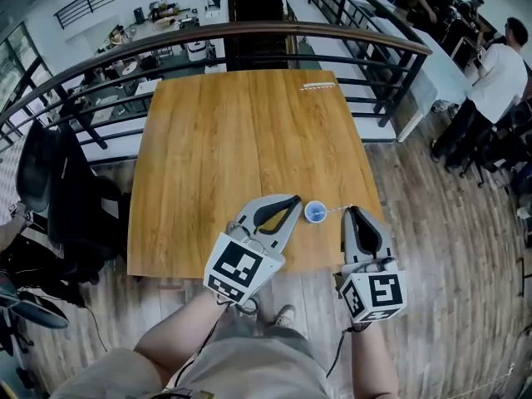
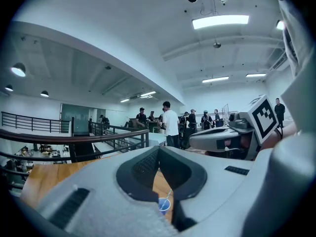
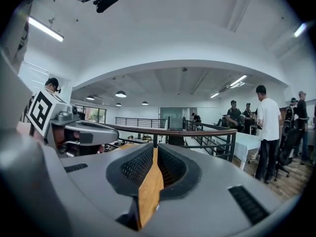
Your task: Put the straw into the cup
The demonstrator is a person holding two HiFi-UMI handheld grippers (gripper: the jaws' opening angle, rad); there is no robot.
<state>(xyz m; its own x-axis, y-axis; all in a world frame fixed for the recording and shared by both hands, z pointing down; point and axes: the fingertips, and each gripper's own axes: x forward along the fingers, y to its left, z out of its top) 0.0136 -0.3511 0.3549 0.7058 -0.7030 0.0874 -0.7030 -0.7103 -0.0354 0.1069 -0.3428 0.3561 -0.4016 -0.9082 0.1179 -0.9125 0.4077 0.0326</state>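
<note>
A small blue cup (image 1: 315,212) stands near the front edge of the wooden table (image 1: 233,148). A thin pale straw (image 1: 335,209) sits in it and leans out to the right, its free end close to my right gripper's tips. My left gripper (image 1: 296,199) is just left of the cup, shut and holding nothing. My right gripper (image 1: 350,210) is just right of the cup, also shut with nothing visibly between its pads. In the left gripper view, the cup (image 2: 164,205) and straw (image 2: 169,194) show below the shut jaws.
A wrapped straw (image 1: 318,86) lies at the table's far edge. A curved dark railing (image 1: 249,32) rings the table's far side, with a lower floor beyond. People (image 1: 499,73) stand at the right. A black office chair (image 1: 58,189) is at the left.
</note>
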